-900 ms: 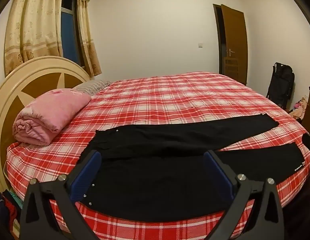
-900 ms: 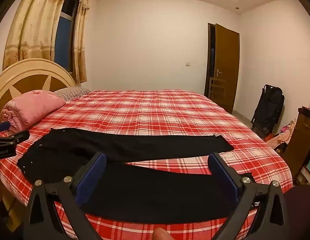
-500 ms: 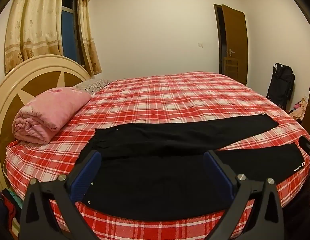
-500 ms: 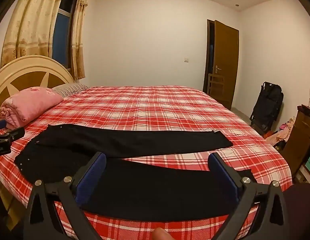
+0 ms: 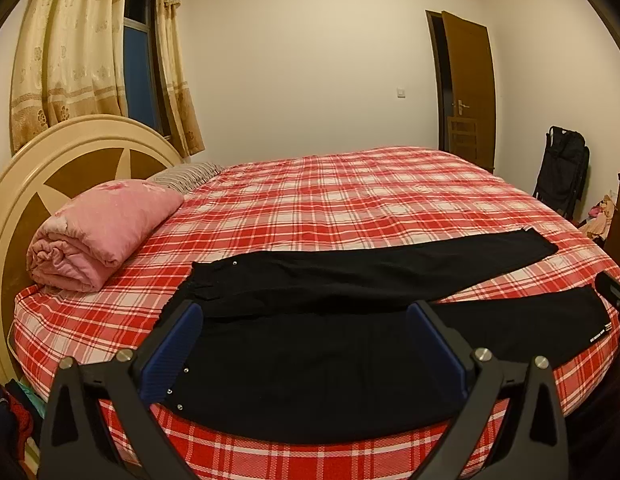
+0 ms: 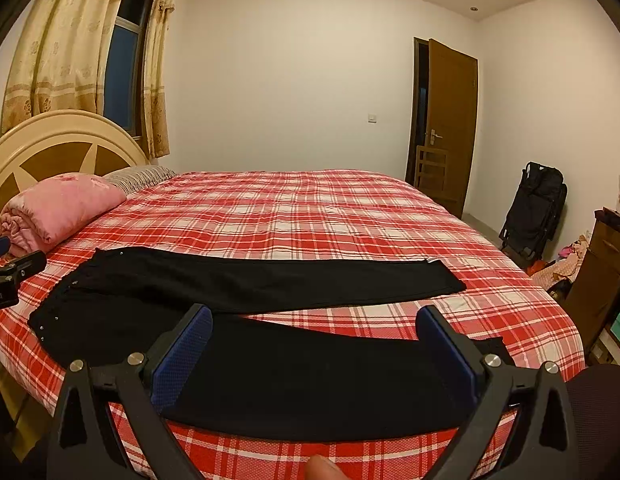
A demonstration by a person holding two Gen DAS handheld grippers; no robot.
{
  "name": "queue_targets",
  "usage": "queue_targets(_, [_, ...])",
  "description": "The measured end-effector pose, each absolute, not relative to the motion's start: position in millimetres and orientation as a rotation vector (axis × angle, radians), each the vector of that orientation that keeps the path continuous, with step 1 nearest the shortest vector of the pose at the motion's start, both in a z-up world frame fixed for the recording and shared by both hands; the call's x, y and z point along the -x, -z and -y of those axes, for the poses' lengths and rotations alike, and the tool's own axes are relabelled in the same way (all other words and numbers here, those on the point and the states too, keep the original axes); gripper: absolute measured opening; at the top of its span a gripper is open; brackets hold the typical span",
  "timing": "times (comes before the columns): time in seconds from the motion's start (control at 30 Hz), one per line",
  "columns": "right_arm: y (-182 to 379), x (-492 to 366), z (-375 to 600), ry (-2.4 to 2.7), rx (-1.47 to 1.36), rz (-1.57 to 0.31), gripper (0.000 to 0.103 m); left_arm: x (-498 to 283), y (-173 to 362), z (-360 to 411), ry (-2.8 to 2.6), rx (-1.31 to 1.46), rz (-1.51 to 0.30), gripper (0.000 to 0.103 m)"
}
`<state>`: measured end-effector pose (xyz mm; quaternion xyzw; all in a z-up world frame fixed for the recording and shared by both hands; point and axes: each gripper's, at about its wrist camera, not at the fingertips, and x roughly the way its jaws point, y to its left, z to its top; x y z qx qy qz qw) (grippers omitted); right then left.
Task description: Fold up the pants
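Black pants (image 5: 318, 364) lie flat across the near side of the red plaid bed (image 5: 350, 200), waistband to the left, both legs spread apart toward the right. In the right wrist view the same pants (image 6: 290, 376) show a V between the legs. My left gripper (image 5: 304, 344) hovers wide open above the waist and upper-leg area, nothing between its blue pads. Over the near leg my right gripper (image 6: 314, 348) is open too and holds nothing. The right gripper's tip (image 5: 612, 294) shows at the right edge of the left wrist view; the left gripper's tip (image 6: 14, 272) shows at the left edge of the right wrist view.
A rolled pink quilt (image 5: 98, 232) and a striped pillow (image 5: 186, 174) rest by the cream headboard (image 5: 42, 160). A black folded stroller (image 6: 534, 208) stands by the far wall beside a brown door (image 6: 450, 120). Wooden drawers (image 6: 606, 272) and scattered clothes sit at right.
The right wrist view has tilted slightly downward, so the bed and pants sit higher in frame. The left view is nearly unchanged. Both grippers stay open.
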<state>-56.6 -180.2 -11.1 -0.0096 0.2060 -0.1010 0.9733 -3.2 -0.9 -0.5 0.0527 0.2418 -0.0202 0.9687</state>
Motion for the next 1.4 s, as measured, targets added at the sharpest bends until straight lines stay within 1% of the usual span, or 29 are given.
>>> queue_targets(1.4, [17.8, 52.3, 180.1, 0.197, 0.032, -0.448, 0.102, 2.4, 0.6, -3.7, 0.034, -0.099, -0.479, 0.103])
